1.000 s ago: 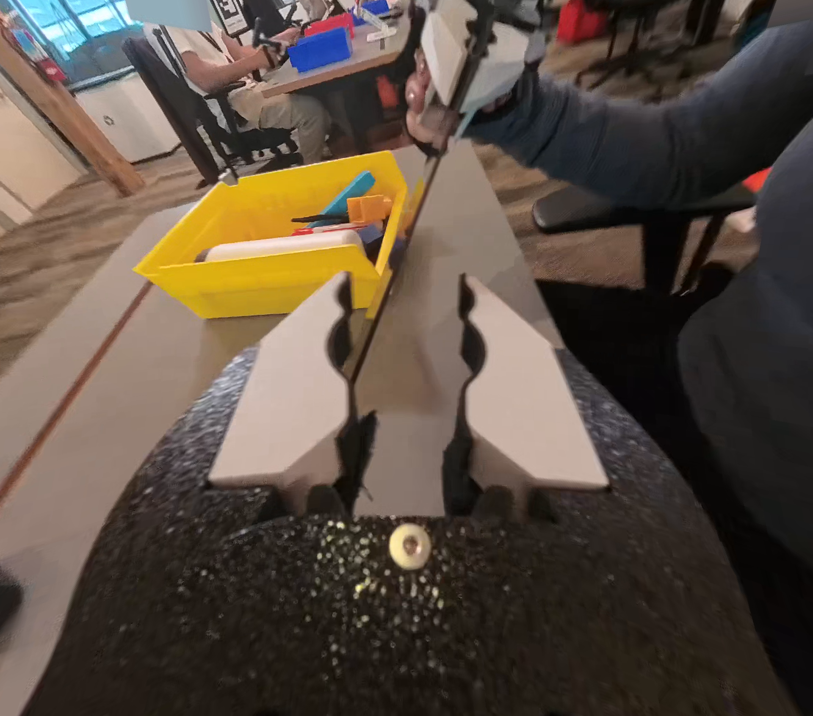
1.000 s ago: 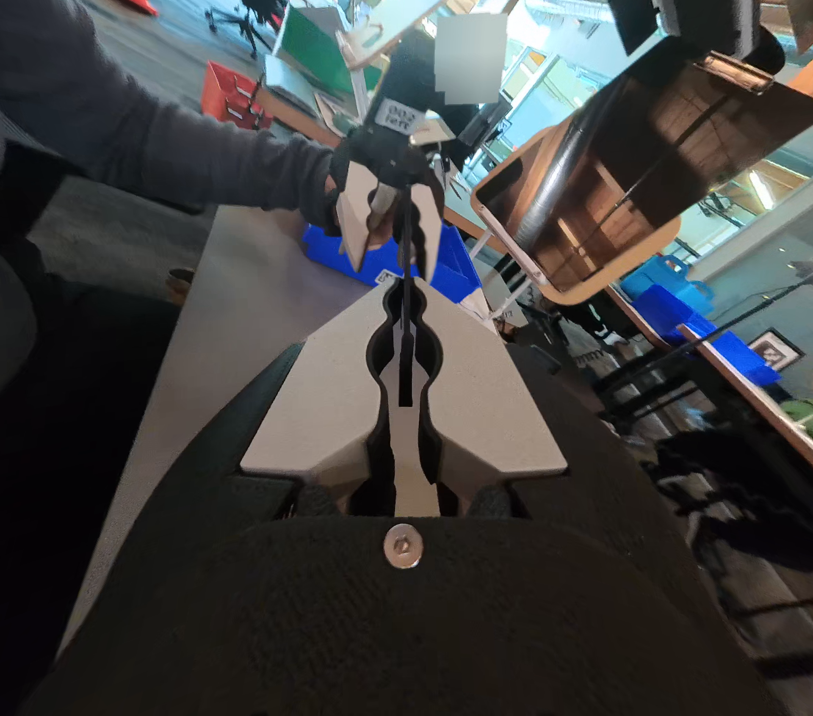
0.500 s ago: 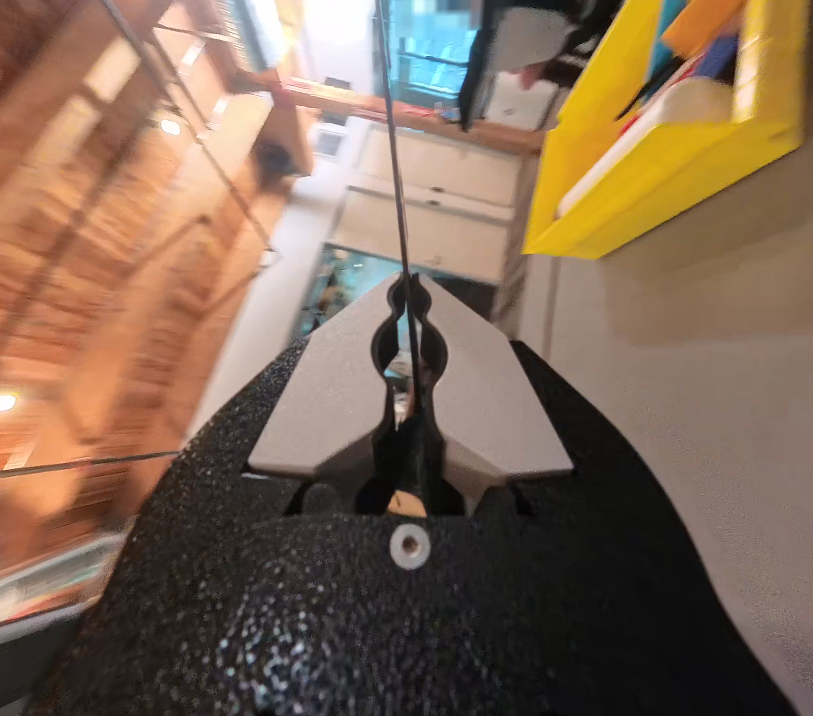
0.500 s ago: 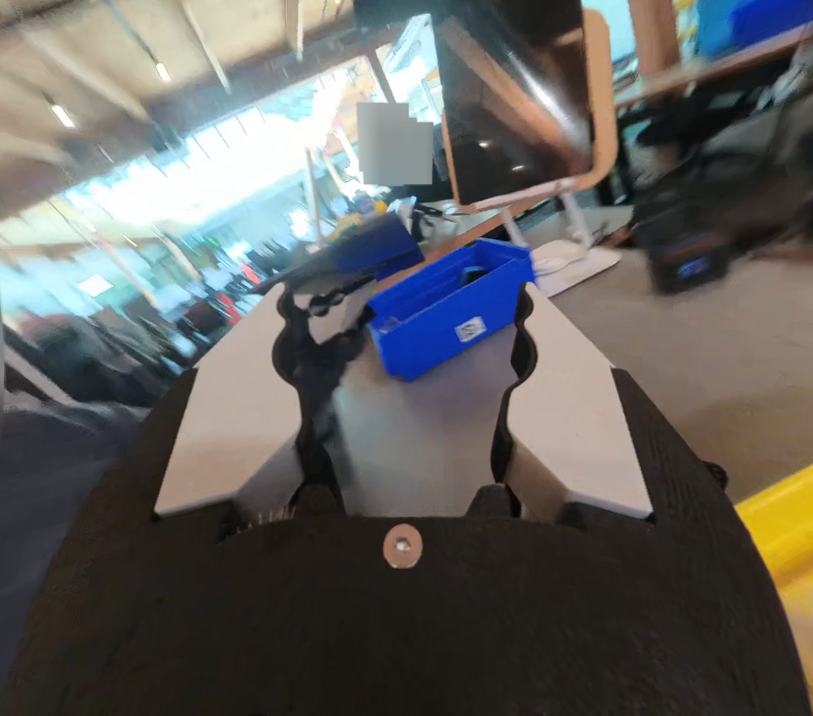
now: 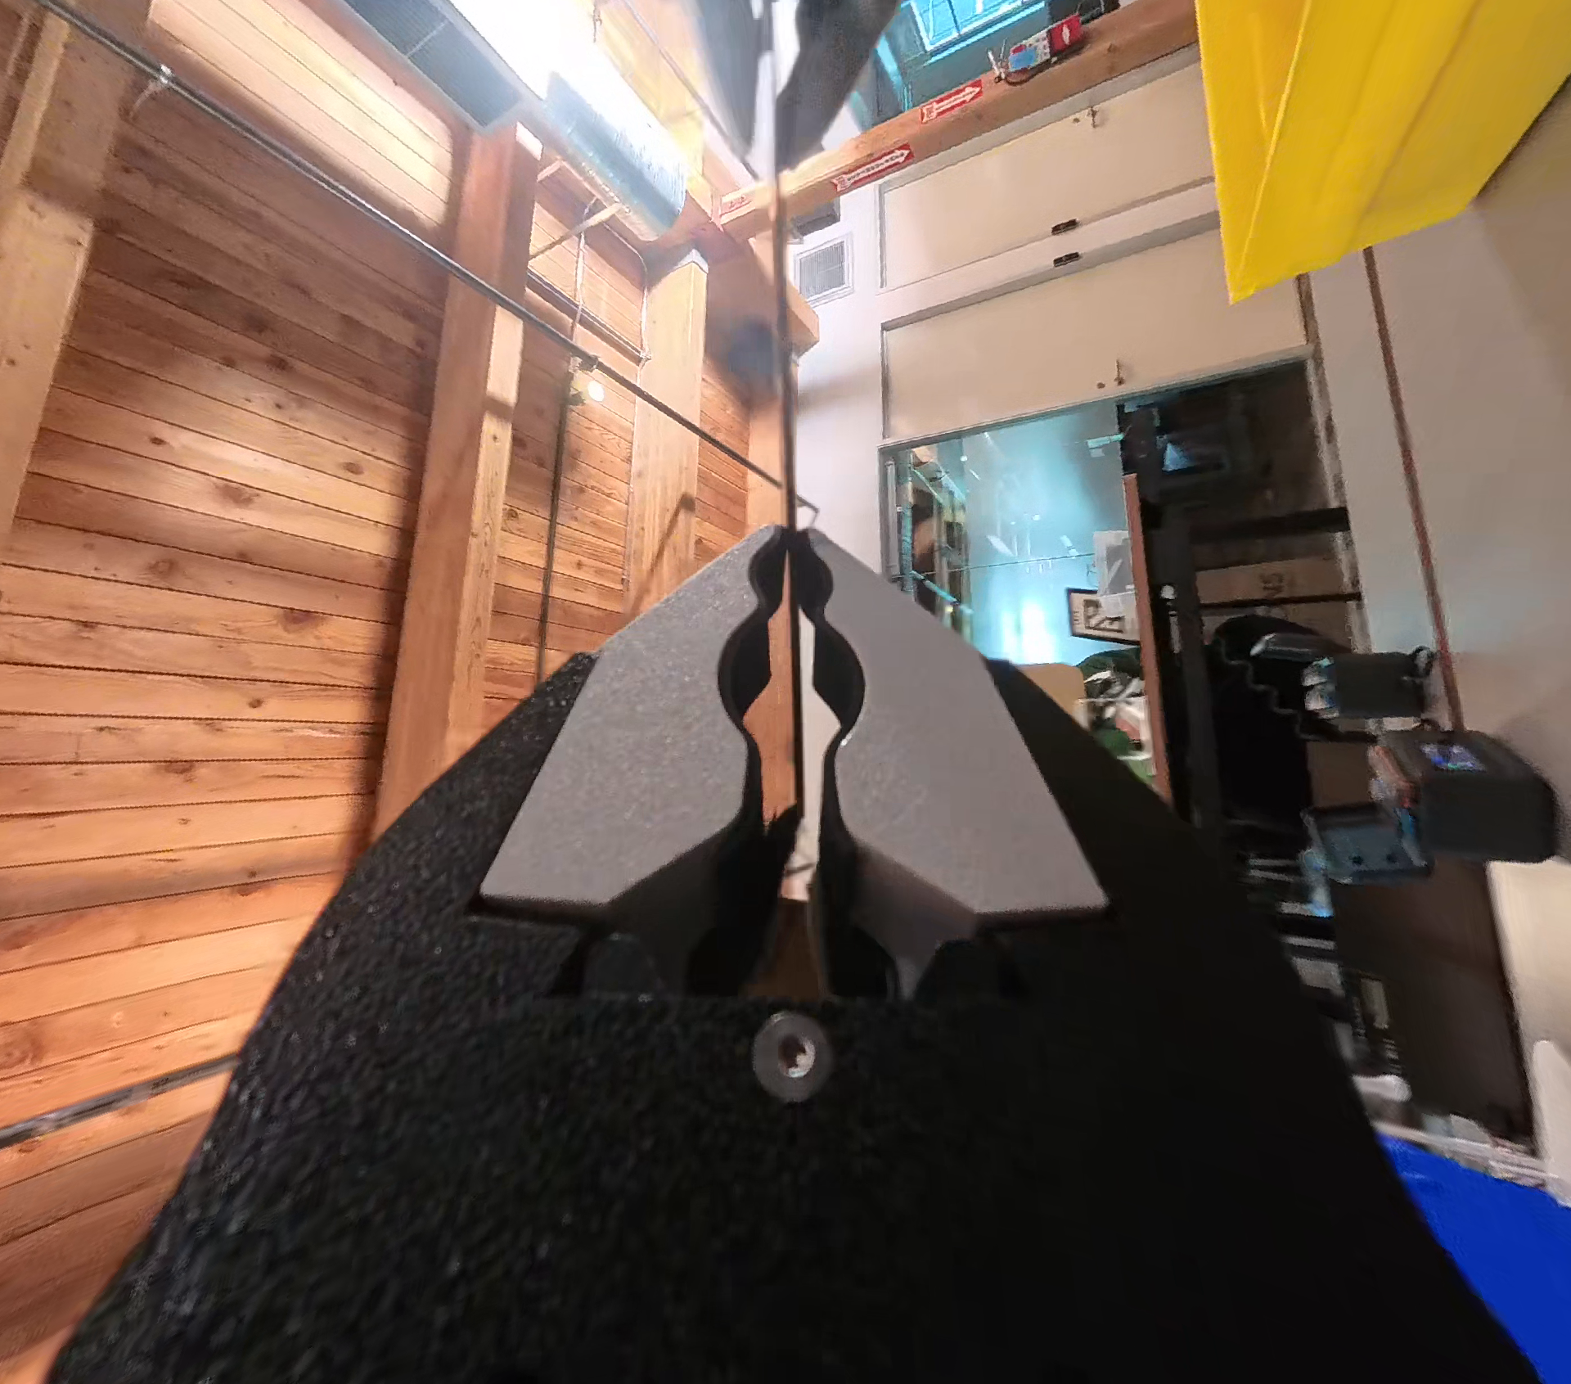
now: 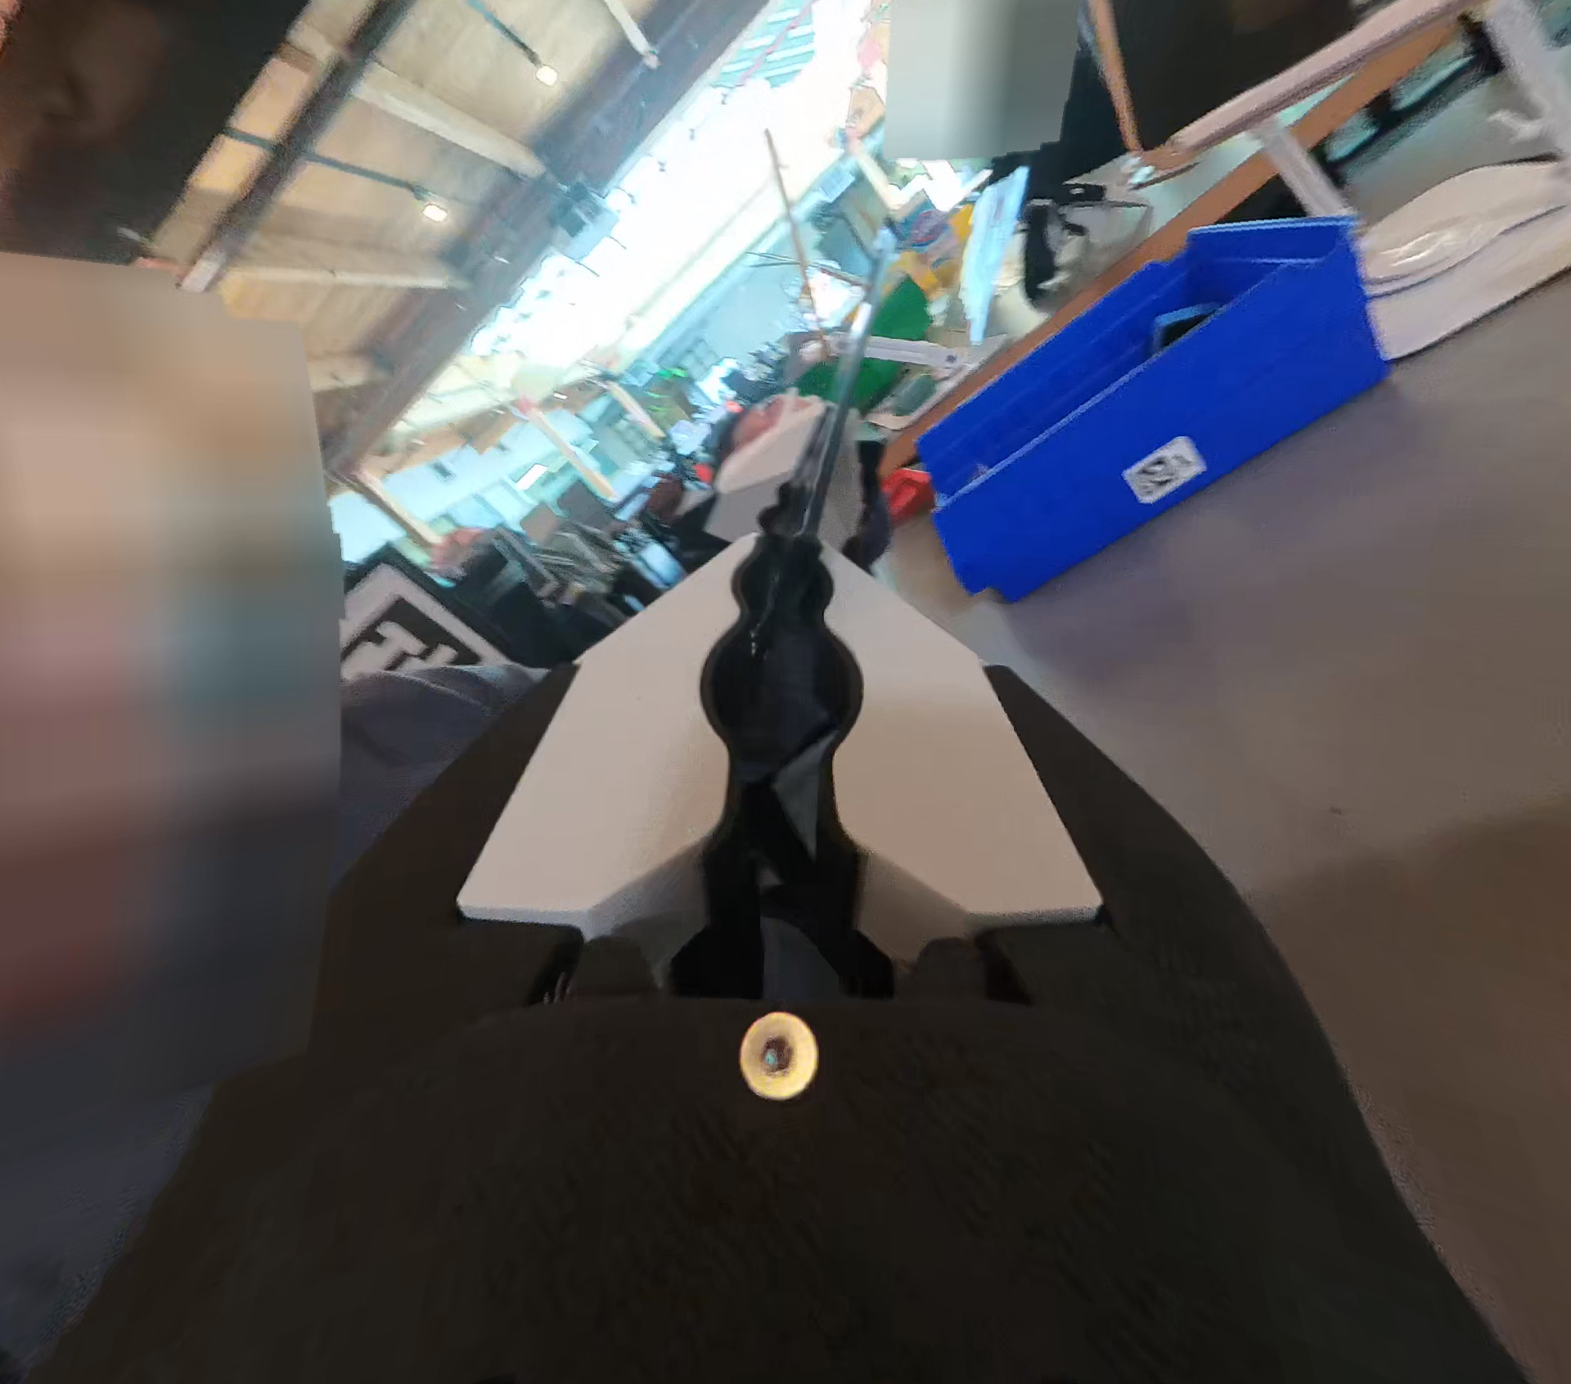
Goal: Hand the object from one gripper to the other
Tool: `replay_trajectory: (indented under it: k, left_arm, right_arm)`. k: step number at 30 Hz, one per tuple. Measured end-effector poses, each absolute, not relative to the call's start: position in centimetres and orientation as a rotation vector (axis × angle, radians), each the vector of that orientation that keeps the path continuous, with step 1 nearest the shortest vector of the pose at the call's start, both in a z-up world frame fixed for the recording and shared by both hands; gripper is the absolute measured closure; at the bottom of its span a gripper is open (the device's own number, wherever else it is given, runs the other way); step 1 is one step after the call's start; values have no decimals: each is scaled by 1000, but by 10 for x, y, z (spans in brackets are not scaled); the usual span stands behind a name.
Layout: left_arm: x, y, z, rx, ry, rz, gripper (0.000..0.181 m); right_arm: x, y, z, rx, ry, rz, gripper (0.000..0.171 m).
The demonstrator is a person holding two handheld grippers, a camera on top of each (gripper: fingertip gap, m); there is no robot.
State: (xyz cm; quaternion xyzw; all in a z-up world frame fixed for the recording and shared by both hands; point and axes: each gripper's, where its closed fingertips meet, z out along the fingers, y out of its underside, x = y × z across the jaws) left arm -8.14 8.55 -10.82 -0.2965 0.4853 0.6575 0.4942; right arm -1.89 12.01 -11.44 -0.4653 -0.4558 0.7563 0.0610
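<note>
Grey table [image 6: 1275, 748]: carries a blue bin [image 6: 1148, 442], open side up, with a white label on its side wall. A dark item shows partly inside it, but what it is cannot be told.

Yellow bin [image 5: 1360, 25]: upper right corner of the left wrist view. Only its outer walls are visible and its contents are hidden.

Left gripper [image 5: 792, 535]: tongs pressed together, pinching the thin dark strip [image 5: 784, 323].

Right gripper [image 6: 786, 544]: tongs likewise closed at the tips, with the strip emerging from between them.

Strip: very slender, seen edge-on as a dark line and held clear of the table. Its long axis follows each gripper's fingers. In the left wrist view it runs straight ahead toward a blurred dark mass at the upper edge. In the right wrist view it leans slightly right, away from the camera.
</note>
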Motion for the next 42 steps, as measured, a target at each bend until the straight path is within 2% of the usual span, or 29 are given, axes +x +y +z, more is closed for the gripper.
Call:
replay_trajectory:
  k: [1,5,9,12,17,22,25,29,35,36,38,40,42]
  left_arm:
    - [-82,86,-109,-761,1170,1544,181]
    - [-83,92,-120,-1048,1128,1138,149]
    - [-94,98,-118,-1323,892,620,102]
    - [-98,97,-112,-1433,703,193,87]
    - [-108,101,-125,-1621,458,-328,88]
    - [-129,113,-147,-1800,217,-416,98]
    - [-135,113,-149,-1809,159,-466,99]
    - [-150,112,-149,-1811,90,-461,104]
    - [-165,107,-151,-1843,31,-433,104]
    - [-167,107,-152,-1851,24,-426,103]
    - [-170,106,-154,-1867,11,-419,100]
    - [-172,106,-157,-1882,-3,-416,97]
    - [-173,107,-160,-1893,-5,-413,96]
  right_arm:
    - [-20,122,-117,-1402,-1398,2231,168]
    - [-20,129,-115,-1295,-1422,2021,171]
    - [-19,138,-115,-1101,-1498,1615,171]
    - [-17,141,-123,-949,-1597,1268,171]
    - [-21,160,-135,-853,-1630,828,171]
    - [-18,199,-118,-827,-1463,452,171]
    - [-5,237,-116,-714,-1391,-14,171]
    - [8,291,-154,-725,-1479,-477,171]
    - [26,337,-234,-1044,-1661,-528,171]
    - [27,337,-239,-1114,-1649,-455,168]
    - [23,330,-242,-1252,-1624,-253,126]
    - [21,325,-229,-1375,-1540,-95,93]
    - [14,313,-206,-1410,-1439,99,69]
